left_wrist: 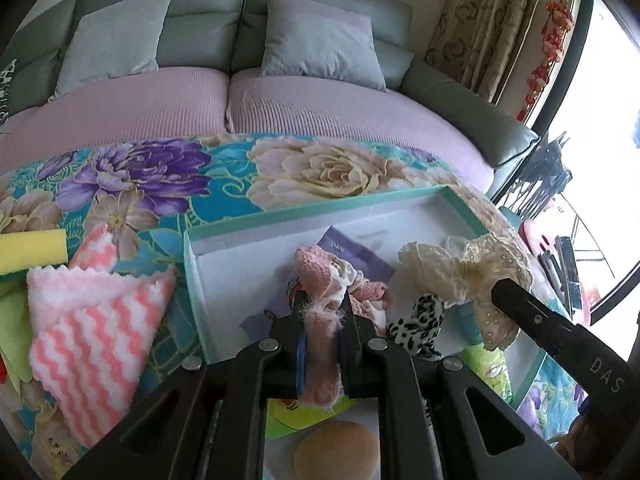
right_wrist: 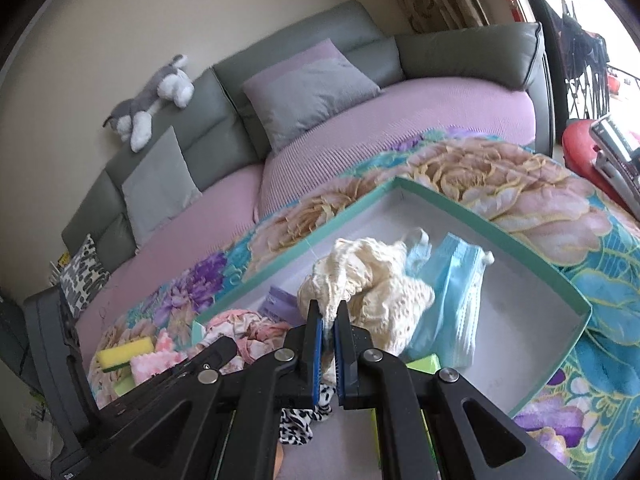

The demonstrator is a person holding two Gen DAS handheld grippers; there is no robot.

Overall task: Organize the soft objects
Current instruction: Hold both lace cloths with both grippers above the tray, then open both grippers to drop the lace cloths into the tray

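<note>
We hold two grippers over a shallow box [left_wrist: 256,216] with a teal rim and white inside, which lies on a flowered blanket [left_wrist: 152,176] in front of a sofa [left_wrist: 320,24].

Our left gripper [left_wrist: 322,308] is pinched on a pink cloth [left_wrist: 320,276], a frayed strip of it running back between the jaws while the bunched end stands up over the near part of the box. Our right gripper [right_wrist: 329,320] is pressed together on a cream lace cloth [right_wrist: 368,280], which bulges out ahead of the jaws above the box; in the left view the same lace [left_wrist: 464,276] hangs from the right gripper's finger at the right side.

Inside the box lie a blue mask [right_wrist: 452,292] just beyond the lace, a purple packet [left_wrist: 356,252] toward the middle, and a black-and-white spotted cloth [left_wrist: 416,320] near the front edge.

Left of the box, on the blanket, a pink-and-white striped towel [left_wrist: 96,320] lies touching a yellow sponge [left_wrist: 32,248]. A grey-and-white plush toy [right_wrist: 152,100] lies on top of the sofa back.
</note>
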